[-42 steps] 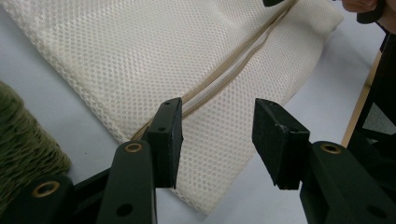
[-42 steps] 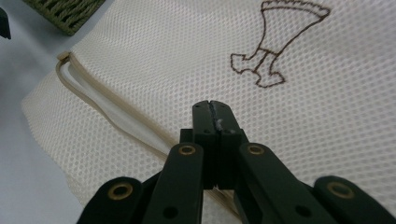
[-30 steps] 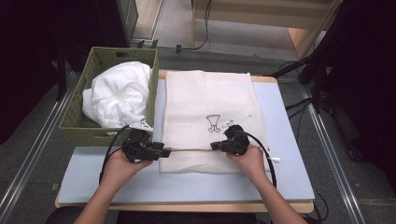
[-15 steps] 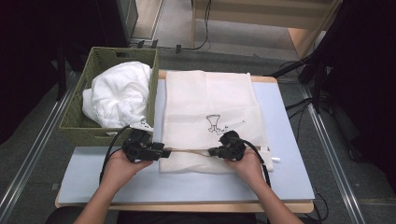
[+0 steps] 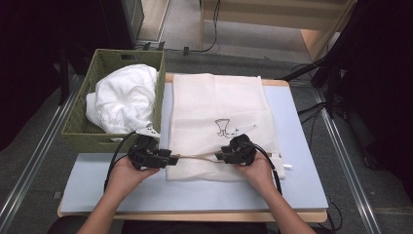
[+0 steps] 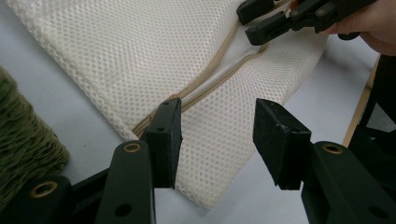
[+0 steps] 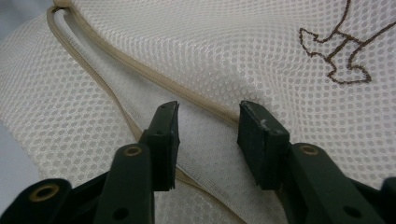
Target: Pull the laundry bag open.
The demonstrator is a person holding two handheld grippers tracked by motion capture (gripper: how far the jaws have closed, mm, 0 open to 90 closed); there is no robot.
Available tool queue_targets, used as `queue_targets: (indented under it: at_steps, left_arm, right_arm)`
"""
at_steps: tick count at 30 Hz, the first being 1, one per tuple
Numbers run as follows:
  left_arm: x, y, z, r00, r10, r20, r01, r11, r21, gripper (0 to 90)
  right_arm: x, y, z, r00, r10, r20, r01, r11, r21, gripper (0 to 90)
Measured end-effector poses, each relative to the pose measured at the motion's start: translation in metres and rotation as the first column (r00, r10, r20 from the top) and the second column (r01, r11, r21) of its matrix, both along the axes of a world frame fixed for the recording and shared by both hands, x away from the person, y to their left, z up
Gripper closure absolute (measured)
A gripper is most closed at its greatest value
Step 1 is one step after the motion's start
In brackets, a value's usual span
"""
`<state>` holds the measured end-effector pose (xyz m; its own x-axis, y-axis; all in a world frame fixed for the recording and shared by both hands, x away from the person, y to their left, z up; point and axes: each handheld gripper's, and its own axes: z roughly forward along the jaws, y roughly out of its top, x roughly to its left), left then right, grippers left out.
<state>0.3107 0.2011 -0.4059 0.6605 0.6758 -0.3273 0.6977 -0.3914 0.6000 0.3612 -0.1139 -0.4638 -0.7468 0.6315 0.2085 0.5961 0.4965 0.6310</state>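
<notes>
A white mesh bag (image 5: 216, 124) is lying flat on the counter (image 5: 297, 165), beside a green basket (image 5: 83, 122) of white cloth (image 5: 124, 100). The right gripper (image 5: 220, 157) was clenched a second ago; its jaws have just been opening, and now it is sitting released over the bag's tan zipper (image 7: 140, 70), which is parting open. The left gripper (image 5: 171, 160) is staying in place at the bag's near left corner, jaws apart, pinching nothing.

Mesh bag's (image 7: 289, 56) brown print (image 7: 336, 51) cut off at right gripper view's edge
</notes>
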Motion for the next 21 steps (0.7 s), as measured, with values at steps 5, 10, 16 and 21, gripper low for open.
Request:
queue_targets:
  at_steps: [5, 10, 16, 21]
  left_arm:
    - [0.000, 0.001, 0.000, 1.0000, -0.001, 0.002, 0.001, 1.0000, -0.001, 52.9]
    - [0.000, 0.000, 0.000, 1.0000, -0.003, -0.002, 0.003, 1.0000, -0.001, 52.8]
    - [0.000, 0.000, -0.001, 1.0000, -0.004, -0.005, 0.004, 1.0000, -0.001, 52.3]
    - [0.000, -0.001, -0.002, 1.0000, -0.008, -0.006, 0.008, 1.0000, 0.002, 51.8]
  right_arm:
    - [-0.005, -0.008, 0.012, 0.9998, -0.002, 0.019, 0.001, 0.9997, 0.025, 53.6]
    - [0.000, -0.011, 0.007, 0.9998, -0.019, 0.009, 0.019, 0.9997, 0.015, 45.9]
    - [0.005, -0.002, -0.004, 0.9986, -0.036, 0.038, 0.037, 0.9990, -0.024, 33.3]
    - [0.002, 0.001, -0.006, 0.9974, -0.036, 0.062, 0.039, 0.9986, -0.037, 33.3]
